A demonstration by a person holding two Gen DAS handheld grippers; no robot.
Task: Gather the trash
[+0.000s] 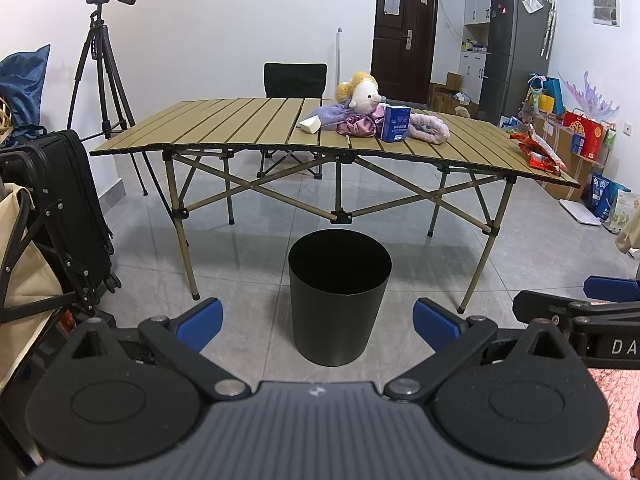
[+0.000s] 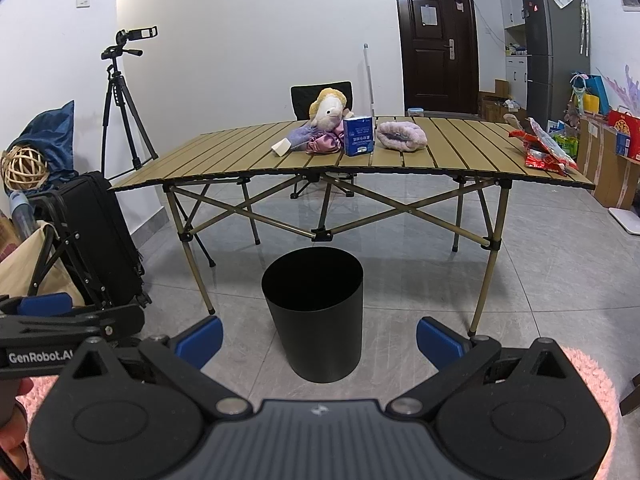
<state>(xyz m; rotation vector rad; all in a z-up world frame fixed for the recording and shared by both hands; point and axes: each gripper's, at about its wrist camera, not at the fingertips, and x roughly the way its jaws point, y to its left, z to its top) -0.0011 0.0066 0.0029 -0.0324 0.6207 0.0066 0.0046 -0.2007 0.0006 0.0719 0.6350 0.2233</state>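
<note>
Only a couple of things I can actually read from here: "GenRobot.AI" in white on the side of the left tongs (image 2: 48,312), and just "DA" on the right tongs (image 1: 600,300). The print on the blue carton (image 2: 359,136) on the worktop (image 2: 224,160) is too small to read.

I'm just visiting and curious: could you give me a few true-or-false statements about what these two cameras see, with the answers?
1. The black bin stands on the floor in front of the folding table. True.
2. The left gripper is holding the blue carton. False: its jaws are open and empty, and the carton stands upright on the table.
3. Red snack wrappers lie near the table's right end. True.
4. The plush toy lies inside the bin. False: it sits on the table, beside the carton.
5. The right gripper has its jaws shut. False: they are spread wide, with nothing between them.
</note>
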